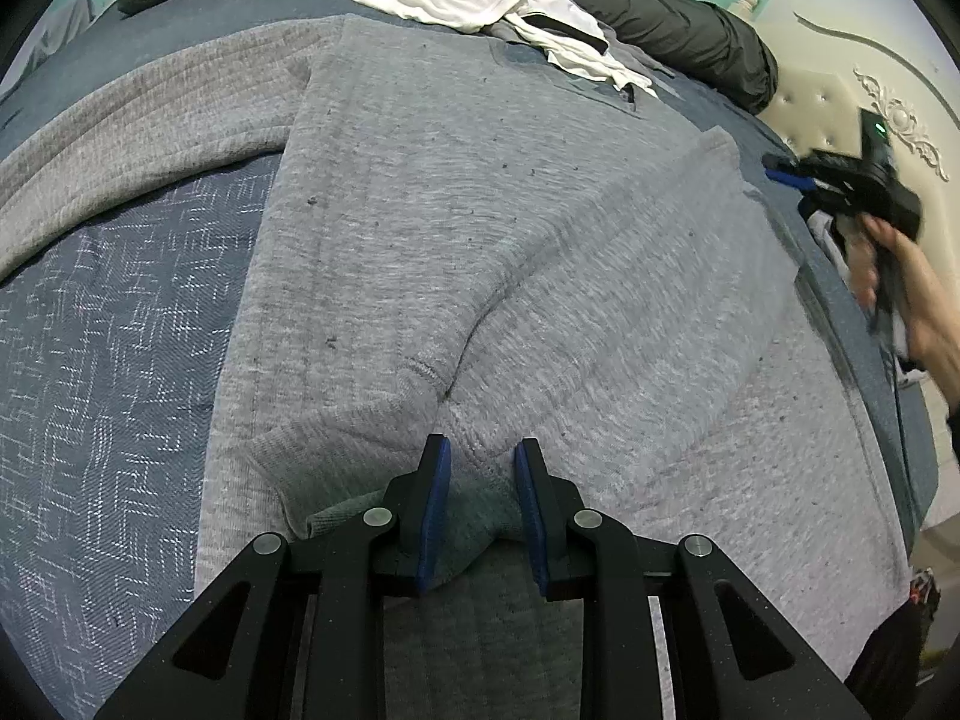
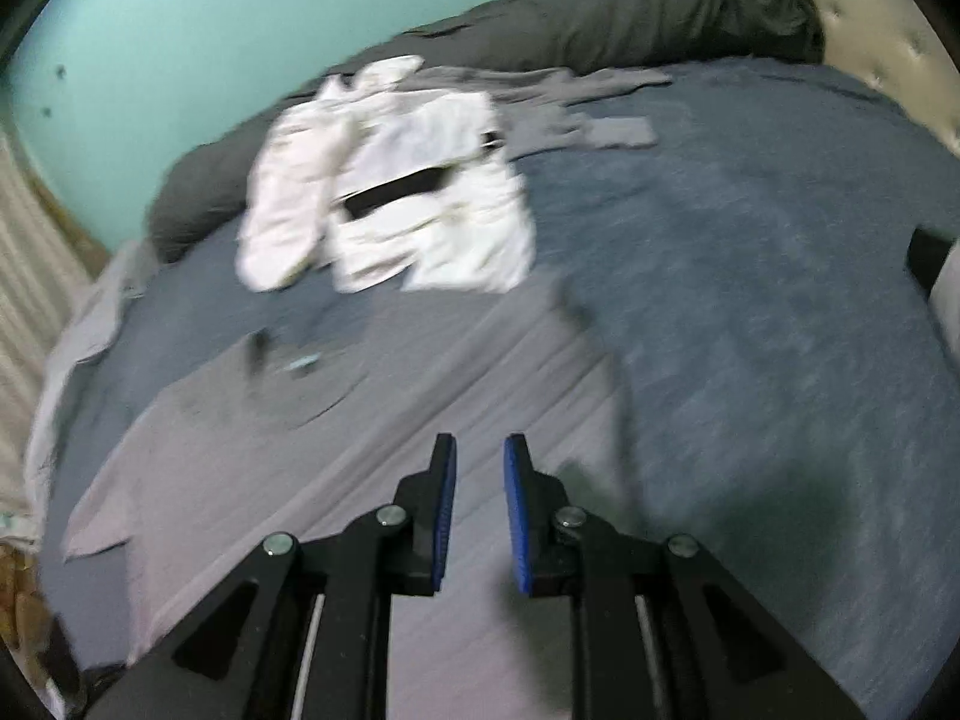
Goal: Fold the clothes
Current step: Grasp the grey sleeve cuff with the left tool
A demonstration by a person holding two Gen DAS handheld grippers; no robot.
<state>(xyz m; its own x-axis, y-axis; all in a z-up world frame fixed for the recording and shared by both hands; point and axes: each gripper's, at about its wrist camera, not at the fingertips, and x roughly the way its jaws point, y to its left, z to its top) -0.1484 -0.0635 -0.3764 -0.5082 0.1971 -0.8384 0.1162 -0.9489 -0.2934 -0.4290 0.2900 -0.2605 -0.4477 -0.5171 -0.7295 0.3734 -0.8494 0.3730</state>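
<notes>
Left wrist view shows the grey sweater (image 1: 480, 228) spread flat across the middle of the bed, one sleeve folded over its body. The left gripper (image 1: 480, 480) is partly open, with a bunch of the sweater's hem lying between its blue pads. The right gripper (image 2: 479, 480) hangs above the sweater's edge, partly open and holding nothing. Under the sweater lies a blue bedcover (image 1: 108, 330). A white garment (image 2: 390, 180) sits near the far edge, before a dark duvet (image 2: 630, 6), a turquoise wall (image 2: 210, 18) and a cream headboard (image 1: 840, 102).
</notes>
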